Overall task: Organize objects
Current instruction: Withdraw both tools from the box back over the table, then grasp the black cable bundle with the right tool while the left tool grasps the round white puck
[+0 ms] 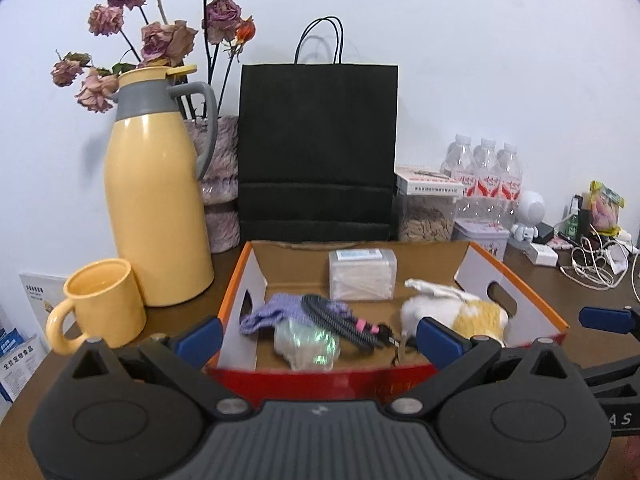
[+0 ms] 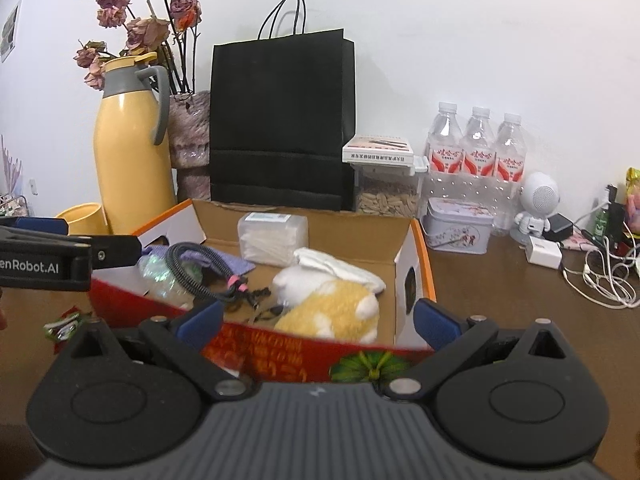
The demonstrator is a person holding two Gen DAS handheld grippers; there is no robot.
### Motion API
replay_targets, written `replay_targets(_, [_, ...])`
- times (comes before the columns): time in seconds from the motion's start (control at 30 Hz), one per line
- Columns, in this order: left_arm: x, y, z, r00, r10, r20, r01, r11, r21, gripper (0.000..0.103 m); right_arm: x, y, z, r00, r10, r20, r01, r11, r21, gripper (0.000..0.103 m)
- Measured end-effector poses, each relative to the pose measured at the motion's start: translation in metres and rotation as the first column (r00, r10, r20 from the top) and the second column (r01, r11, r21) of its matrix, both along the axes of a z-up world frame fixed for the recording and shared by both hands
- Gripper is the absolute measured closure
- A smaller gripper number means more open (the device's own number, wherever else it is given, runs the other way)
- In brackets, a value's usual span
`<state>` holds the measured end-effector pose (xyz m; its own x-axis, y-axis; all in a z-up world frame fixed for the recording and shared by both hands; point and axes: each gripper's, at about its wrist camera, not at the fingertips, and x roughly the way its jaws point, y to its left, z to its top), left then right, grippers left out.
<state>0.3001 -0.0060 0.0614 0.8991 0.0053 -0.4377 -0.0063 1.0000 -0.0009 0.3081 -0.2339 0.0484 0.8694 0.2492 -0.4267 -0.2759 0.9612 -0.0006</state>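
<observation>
An open cardboard box with red and orange sides sits on the brown table. It holds a clear packet of cotton swabs, a yellow and white plush toy, a coiled black cable, a purple cloth and a shiny wrapped ball. My left gripper is open just before the box's near wall. My right gripper is open too, at the same wall, with nothing between its fingers.
A yellow jug and yellow mug stand at left before dried roses. Behind the box stand a black paper bag, a seed jar, water bottles, a tin, a white speaker figure and tangled cables. A candy wrapper lies near left.
</observation>
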Motion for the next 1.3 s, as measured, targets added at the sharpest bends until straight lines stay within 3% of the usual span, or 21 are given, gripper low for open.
replay_targets(0.8, [-0.091, 0.027, -0.050, 0.983, 0.021, -0.183, -0.011, 0.998, 0.056, 0.000, -0.097, -0.001, -0.049, 0.989, 0.033, -0.142, -0.043, 0.997, -0.062, 0.000])
replay_targets(1.3, [-0.119, 0.020, -0.062, 0.976, -0.018, -0.215, 0.029, 0.998, 0.049, 0.000, -0.106, 0.010, -0.064, 0.982, 0.038, -0.182, -0.056, 0.994, -0.097, 0.000])
